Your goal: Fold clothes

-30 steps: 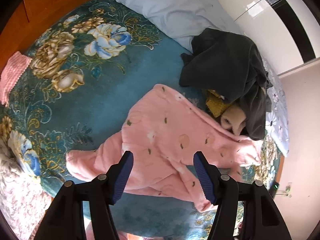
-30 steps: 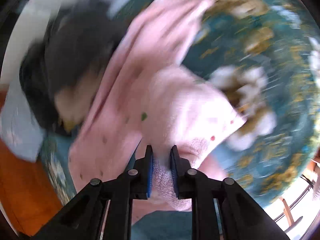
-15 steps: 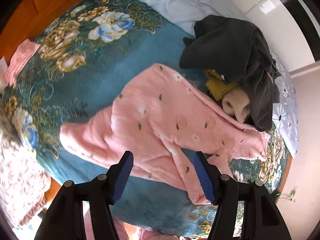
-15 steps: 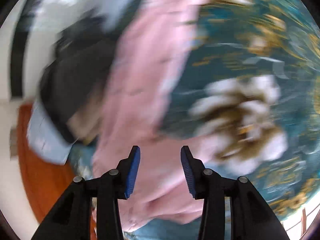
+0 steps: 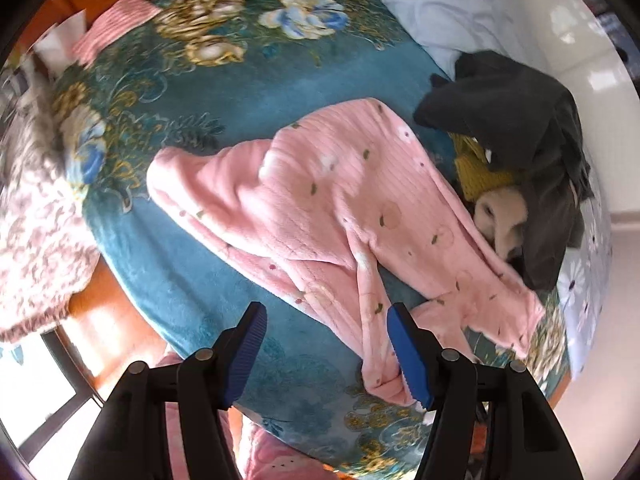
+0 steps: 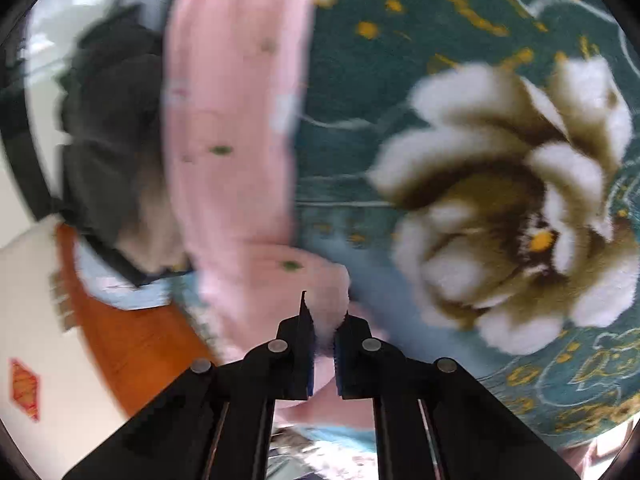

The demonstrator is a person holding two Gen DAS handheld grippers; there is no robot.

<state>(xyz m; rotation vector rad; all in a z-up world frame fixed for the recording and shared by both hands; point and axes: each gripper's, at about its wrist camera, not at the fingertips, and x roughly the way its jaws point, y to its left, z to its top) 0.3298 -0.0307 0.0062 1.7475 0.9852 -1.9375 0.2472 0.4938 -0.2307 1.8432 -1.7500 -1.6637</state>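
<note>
The right gripper [image 6: 323, 330] now stands clamped on a tuft of the pink garment [image 5: 336, 216]; half a second ago its jaws stood wide apart above the cloth, and a second ago they were nearly closed on another part of it, so it has let go and taken a fresh hold. The right wrist view is smeared by motion, so which edge or corner it has caught cannot be told with certainty, though it appears to be a hem end near the bed's border. The left gripper [image 5: 326, 350] is released, jaws spread and empty, as in both earlier views; it hovers over the near trouser leg, whose cuff lies just beside its right finger without being pinched. The garment lies spread, still rumpled, on the teal floral blanket [image 5: 224, 92], next to a dark clothes heap [image 5: 516, 120]. Judgement: no fold is made yet; one anchor is secured, and the left side must next take its own hold.
</note>
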